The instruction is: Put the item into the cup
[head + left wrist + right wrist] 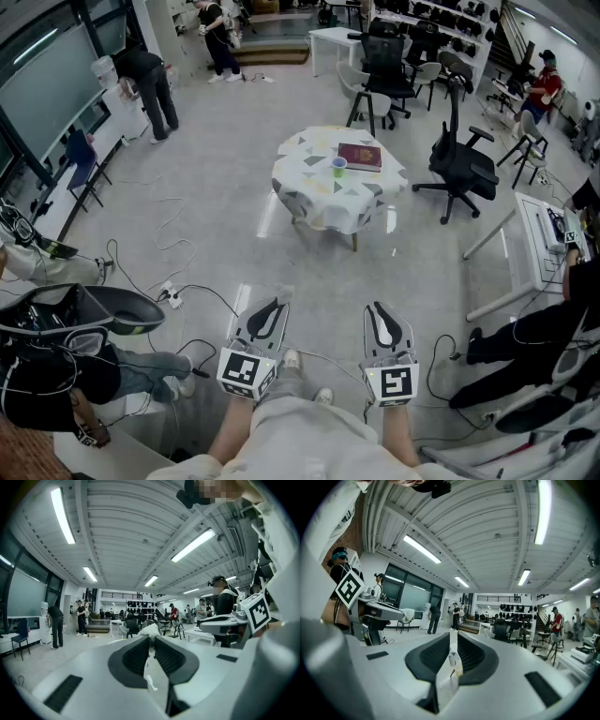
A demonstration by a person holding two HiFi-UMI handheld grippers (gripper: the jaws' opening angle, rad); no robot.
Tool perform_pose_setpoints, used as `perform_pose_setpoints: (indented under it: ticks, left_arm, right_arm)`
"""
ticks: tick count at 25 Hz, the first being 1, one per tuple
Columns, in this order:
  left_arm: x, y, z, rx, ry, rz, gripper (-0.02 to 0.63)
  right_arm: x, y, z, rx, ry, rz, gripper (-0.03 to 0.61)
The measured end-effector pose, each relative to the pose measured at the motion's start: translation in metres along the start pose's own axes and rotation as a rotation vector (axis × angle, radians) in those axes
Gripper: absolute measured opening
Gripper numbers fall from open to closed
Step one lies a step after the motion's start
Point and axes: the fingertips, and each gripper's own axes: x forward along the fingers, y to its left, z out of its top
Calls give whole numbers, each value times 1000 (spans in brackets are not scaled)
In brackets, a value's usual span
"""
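A small cup (pixel 338 166) stands on a round table (pixel 309 204) draped in a white cloth with grey and yellow triangles, far ahead of me in the head view. Beside the cup lies a dark red book (pixel 360 156). My left gripper (pixel 279 302) and right gripper (pixel 375 307) are held low near the person's body, well short of the table. Both are shut with nothing between the jaws. Along the left gripper (pixel 152 638) the table (pixel 149 630) shows small in the distance. Past the right gripper (pixel 453 634) a strip of the patterned cloth (pixel 453 661) shows through the slit.
A black office chair (pixel 459 169) stands right of the table, with more chairs (pixel 384 80) behind it. A white desk (pixel 539 246) sits at the right. Cables and a power strip (pixel 171 296) lie on the floor at left. People sit at both sides and stand at the back left (pixel 150 84).
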Motion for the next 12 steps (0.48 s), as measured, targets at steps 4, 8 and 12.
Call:
perform_pose_setpoints:
  ticks: [4,8,12]
  left_arm:
    - [-19,-22,5,4,-16,-8,49]
    - [-32,-34,8,7,-23,-11,49]
    - [-34,-41,8,7,-34,-14,49]
  right_arm:
    - [-24,4,-1,-6,-4,-14,35]
    - [-35,12,1,19,-19,-11,49]
    - [-39,17,-3,14,-17,-15,60]
